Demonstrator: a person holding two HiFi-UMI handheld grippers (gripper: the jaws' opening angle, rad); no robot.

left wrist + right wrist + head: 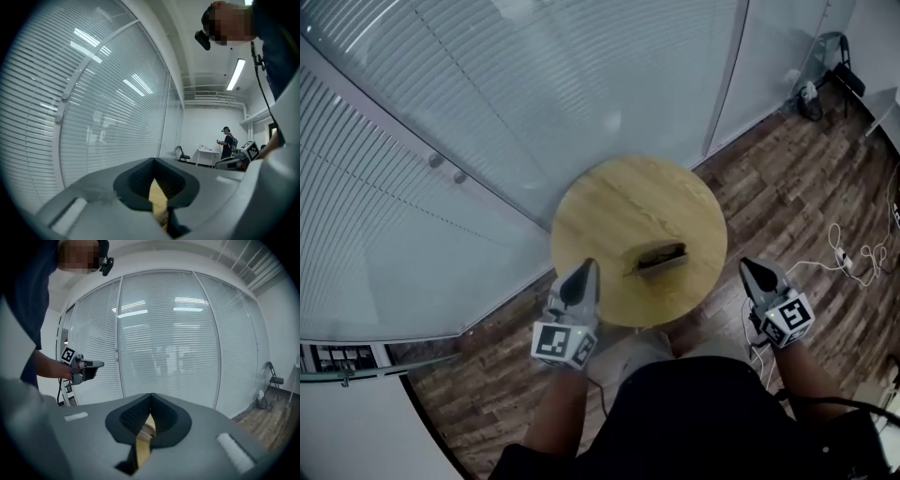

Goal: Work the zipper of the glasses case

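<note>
Left tongs (584, 266): closed, pads pressed together with nothing between them; held about level over the near left rim of the table, tips pointing to the far side; marker cube at the near end, gripped by a bare forearm
Right tongs (750, 266): closed as well, pads meeting, empty; held off the near right edge of the table, above the floor; tips pointing far
Glasses case (658, 257): brown, lying on the table right of centre and toward the near edge; between the two tongs and touched by neither; dark strip along its near side; zipper too small to make out
Table (619, 202): round, light wooden top; standing just beside the glass wall; bare apart from the case
Glass wall (534, 84): curved panes with white slatted blinds behind them; filling the far and left side
Floor (787, 169): dark wooden planks; white cables (848, 253) lying loose at the right
Operator: dark top and legs at the near edge, directly below the table
Background, left gripper view: second person (228, 144) standing far off by a white wall; folding chair (180, 153) to the left of that person, near the end of the glass wall
</note>
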